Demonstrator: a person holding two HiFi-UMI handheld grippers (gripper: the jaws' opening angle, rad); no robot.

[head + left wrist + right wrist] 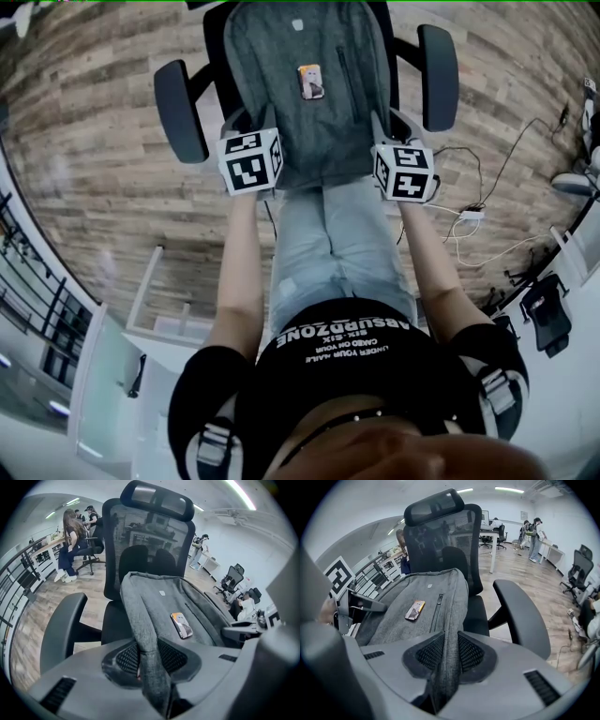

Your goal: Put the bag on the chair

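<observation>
Above a wood-plank floor (94, 141), a black mesh office chair (140, 541) is faced head-on, its two armrests spread to either side. A grey fabric backpack (281, 131) is laid lengthwise over the chair, its upper part against the backrest and its lower edge held at the front of the seat; whether its full weight is already borne by the seat cannot be told. A fold of the backpack's near edge is pinched on its left side by the left gripper (149, 660), the jaws drawn narrow with the cloth pressed between the pads. The right side is clamped in the same way by the right gripper (446, 656). A zip (437, 603) and a small coloured tag (310, 82) are seen on the backpack's upper face. The step in hand is judged to be the final setting-down, with the task close to done. For the next move, the lower edge would need to be settled fully onto the seat, centred between the armrests so that no sliding forward is invited, before both sets of jaws are opened and drawn back clear of the fabric.
</observation>
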